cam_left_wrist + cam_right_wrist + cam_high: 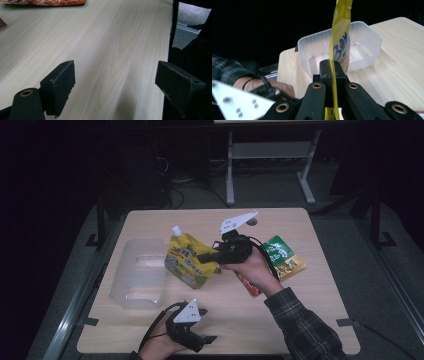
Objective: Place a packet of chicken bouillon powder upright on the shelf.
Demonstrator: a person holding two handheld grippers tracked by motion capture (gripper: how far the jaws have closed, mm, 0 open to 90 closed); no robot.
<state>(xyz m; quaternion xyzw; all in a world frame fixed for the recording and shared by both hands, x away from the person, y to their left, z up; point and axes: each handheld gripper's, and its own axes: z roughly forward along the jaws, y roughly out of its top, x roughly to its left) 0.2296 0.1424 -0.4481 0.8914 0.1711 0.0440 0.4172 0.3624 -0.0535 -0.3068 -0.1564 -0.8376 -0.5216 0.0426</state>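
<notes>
A yellow spouted pouch (188,261) with a white cap hangs lifted above the table, beside the clear plastic tub (139,273). My right gripper (206,256) is shut on the pouch's right edge. In the right gripper view the jaws (333,68) pinch the thin yellow pouch (341,37) edge-on, with the tub (365,42) behind it. My left gripper (208,339) rests low near the table's front edge, open, with nothing between its jaws. In the left gripper view its jaws (115,75) stand wide apart over bare wood.
A green and orange snack packet (281,257) lies at the right of the table, and a red packet (253,289) lies under the right hand. An orange packet edge (50,2) lies at the far side in the left gripper view. The wooden table (300,315) ends near the left hand.
</notes>
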